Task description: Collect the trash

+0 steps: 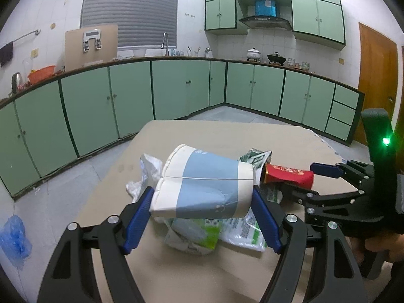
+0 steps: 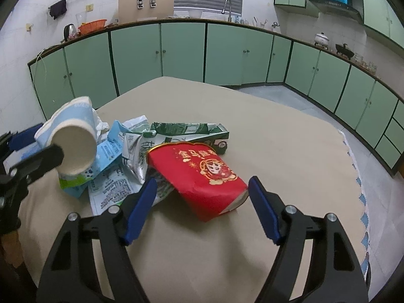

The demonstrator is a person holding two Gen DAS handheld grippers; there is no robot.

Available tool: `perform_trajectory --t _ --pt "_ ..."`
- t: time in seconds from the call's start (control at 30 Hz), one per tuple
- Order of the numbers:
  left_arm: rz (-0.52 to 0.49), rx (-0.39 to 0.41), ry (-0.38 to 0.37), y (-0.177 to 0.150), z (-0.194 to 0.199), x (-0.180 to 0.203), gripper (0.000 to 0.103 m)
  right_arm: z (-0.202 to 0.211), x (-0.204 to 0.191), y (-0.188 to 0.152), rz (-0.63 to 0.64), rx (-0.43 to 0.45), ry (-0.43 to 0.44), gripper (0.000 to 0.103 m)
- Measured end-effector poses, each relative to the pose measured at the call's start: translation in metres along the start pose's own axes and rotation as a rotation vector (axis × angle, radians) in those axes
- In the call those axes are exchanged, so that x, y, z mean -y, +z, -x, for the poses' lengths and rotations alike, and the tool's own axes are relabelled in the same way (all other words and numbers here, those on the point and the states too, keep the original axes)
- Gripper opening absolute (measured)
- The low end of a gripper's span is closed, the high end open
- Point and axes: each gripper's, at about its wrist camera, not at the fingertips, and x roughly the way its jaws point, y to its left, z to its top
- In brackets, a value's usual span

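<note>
My left gripper (image 1: 203, 194) is shut on a crushed white and blue paper cup (image 1: 202, 184), held on its side above the trash pile; the cup also shows in the right wrist view (image 2: 73, 139). My right gripper (image 2: 202, 192) is open, its blue pads on either side of a red packet (image 2: 202, 176) that lies on the table; the jaws do not touch it. In the left wrist view the red packet (image 1: 287, 175) sits between the right gripper's fingers (image 1: 325, 170). A green and white carton (image 2: 189, 131), a plastic bag (image 1: 146, 174) and printed wrappers (image 2: 111, 184) lie under and behind.
The trash lies on a beige table (image 2: 252, 227) with a scalloped mat edge at the right (image 2: 363, 202). Green kitchen cabinets (image 1: 176, 88) run around the room. A blue plastic bag (image 1: 14, 237) lies on the floor at the left. A wooden door (image 1: 376, 75) is at the right.
</note>
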Motion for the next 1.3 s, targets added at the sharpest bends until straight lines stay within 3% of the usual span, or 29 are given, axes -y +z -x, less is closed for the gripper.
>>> perform_trajectory --t 0.33,0.43,0.47,0.5,0.9,0.97,1.2,1.3 --pt "-0.005 -0.001 -0.017 0.006 -0.010 0.004 0.075 -0.004 0.010 0.001 -0.019 -0.030 0.022 0.051" --pt "-0.003 0.001 -0.022 0.006 -0.010 0.004 0.075 0.003 0.013 0.000 -0.025 -0.019 0.026 0.040" --pt "-0.004 0.001 -0.024 0.006 -0.010 0.005 0.075 0.007 0.015 0.001 -0.025 -0.009 0.020 0.027" --pt "-0.006 0.000 -0.026 0.005 -0.010 0.006 0.075 0.011 0.017 0.001 -0.029 -0.007 0.023 0.022" --pt "-0.019 0.009 -0.049 0.008 -0.002 0.019 0.075 0.044 0.031 -0.005 -0.093 0.011 0.075 0.013" --pt "-0.023 0.010 -0.055 0.010 0.000 0.022 0.075 0.051 0.033 -0.005 -0.090 0.017 0.070 0.000" --pt "-0.039 0.017 -0.068 0.012 0.008 0.032 0.075 0.064 0.036 -0.014 -0.099 0.004 0.079 0.000" --pt "-0.043 0.014 -0.068 0.011 0.009 0.034 0.075 0.066 0.042 -0.015 -0.144 -0.001 0.121 0.000"
